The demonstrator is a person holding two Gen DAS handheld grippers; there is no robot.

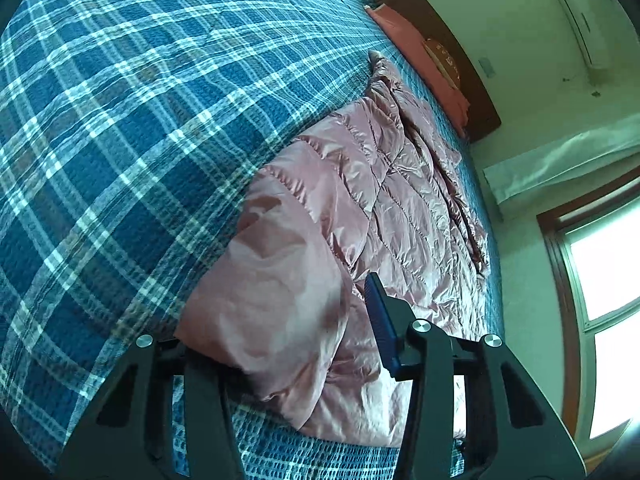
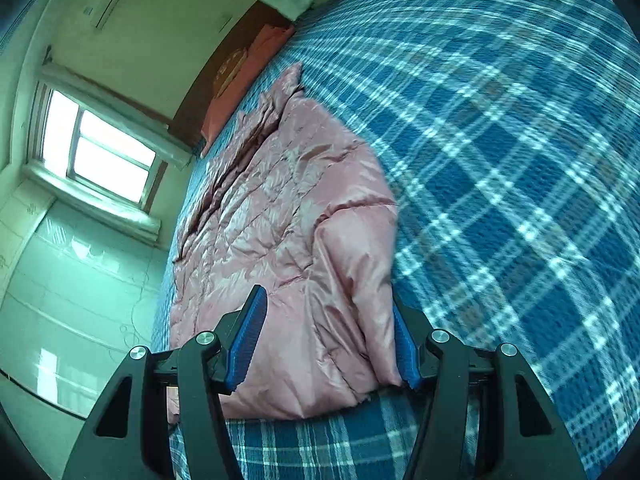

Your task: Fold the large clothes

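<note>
One pink puffer jacket (image 1: 360, 216) lies on the plaid bedspread (image 1: 140, 120). Right gripper (image 2: 328, 340) straddles its near edge, fingers spread; left gripper (image 1: 280, 352) also spread wide, jacket between.

One pink jacket (image 1: 360, 208); one bedspread (image 1: 140, 120); one pillow (image 1: 420, 60)
</note>
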